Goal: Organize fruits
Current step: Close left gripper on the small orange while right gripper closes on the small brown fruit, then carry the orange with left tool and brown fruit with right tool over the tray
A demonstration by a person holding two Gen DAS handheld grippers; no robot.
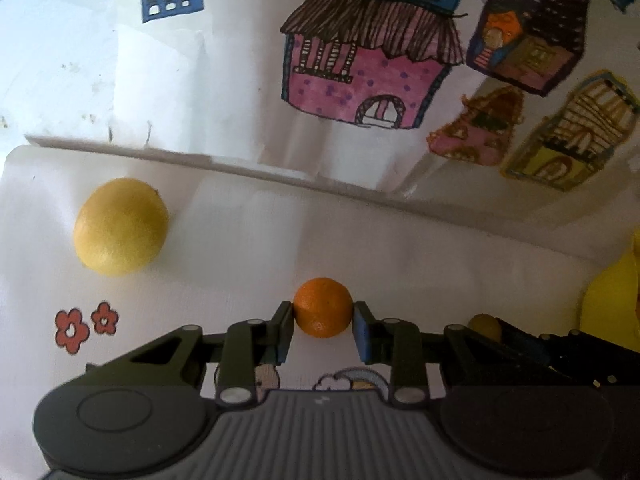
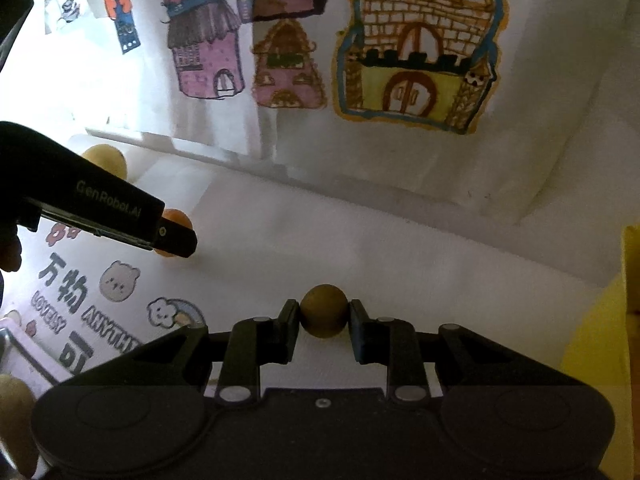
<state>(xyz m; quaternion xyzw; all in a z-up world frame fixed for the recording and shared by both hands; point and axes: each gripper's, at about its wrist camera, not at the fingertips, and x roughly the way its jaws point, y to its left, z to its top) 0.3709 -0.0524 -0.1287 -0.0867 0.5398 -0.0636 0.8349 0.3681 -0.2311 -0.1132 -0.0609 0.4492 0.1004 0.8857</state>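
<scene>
- My left gripper (image 1: 323, 322) pinches a small orange fruit (image 1: 323, 307) over the white table (image 1: 400, 248), right of the yellow lemon (image 1: 121, 226).
- My right gripper (image 2: 324, 322) is clamped on a small brown round fruit (image 2: 324, 310), farther right of that lemon (image 2: 106, 158), near a yellow container (image 2: 600, 320).
</scene>
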